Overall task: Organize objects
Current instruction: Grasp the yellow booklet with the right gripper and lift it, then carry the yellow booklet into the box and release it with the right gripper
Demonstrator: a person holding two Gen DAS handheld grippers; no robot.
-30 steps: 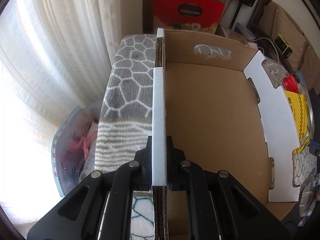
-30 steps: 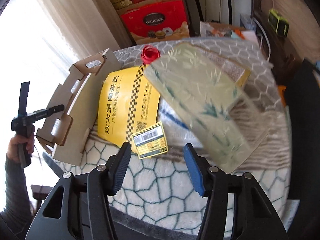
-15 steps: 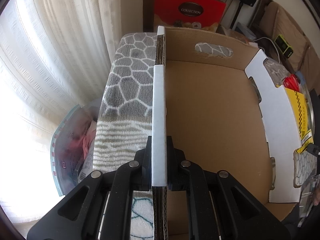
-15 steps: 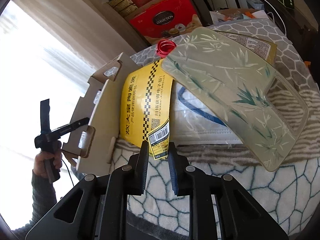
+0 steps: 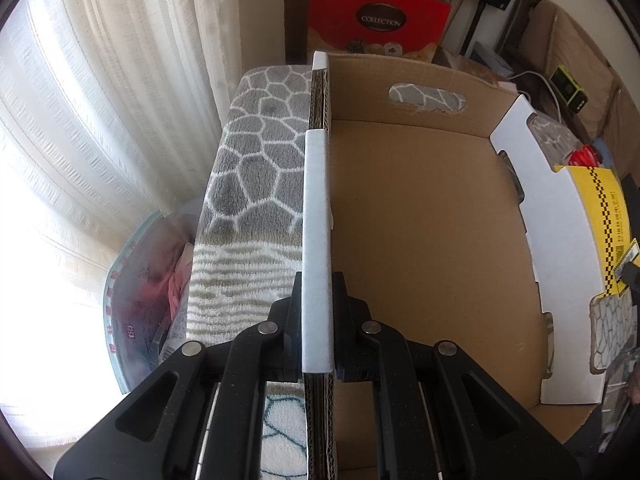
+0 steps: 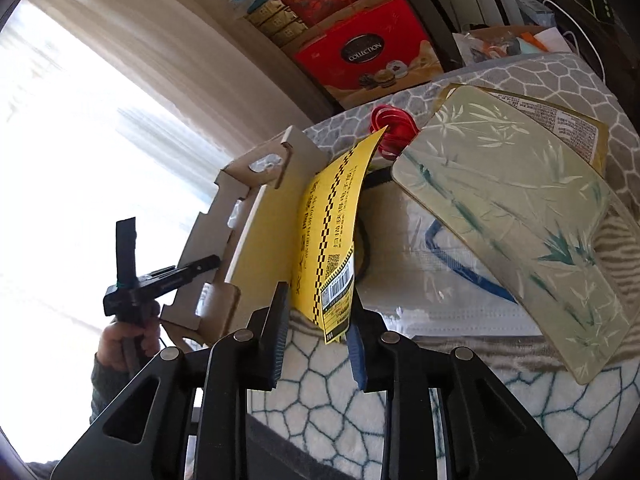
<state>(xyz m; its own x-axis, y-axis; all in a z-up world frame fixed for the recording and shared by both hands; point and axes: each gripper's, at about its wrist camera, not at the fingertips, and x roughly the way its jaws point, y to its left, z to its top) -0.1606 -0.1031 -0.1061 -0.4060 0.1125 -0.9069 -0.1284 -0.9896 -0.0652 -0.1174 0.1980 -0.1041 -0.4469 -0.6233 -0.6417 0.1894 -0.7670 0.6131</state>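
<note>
Left hand-held gripper (image 5: 316,320) is clamped tight on the near side wall of the empty cardboard box (image 5: 420,240), which sits at the bed's (image 6: 320,380) window-side edge. Right hand-held gripper (image 6: 318,328) is pinched on the barcode corner of the yellow packet (image 6: 332,216), which stands up off the blanket right beside the box. I'd lift it clear over the white wall and avoid yanking, since that corner grip looks thin.

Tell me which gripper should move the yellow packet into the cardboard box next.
Right. The right gripper already has the yellow packet between its jaws, lifted beside the cardboard box. The left gripper is clamped on the box's side wall, steadying it.
</note>
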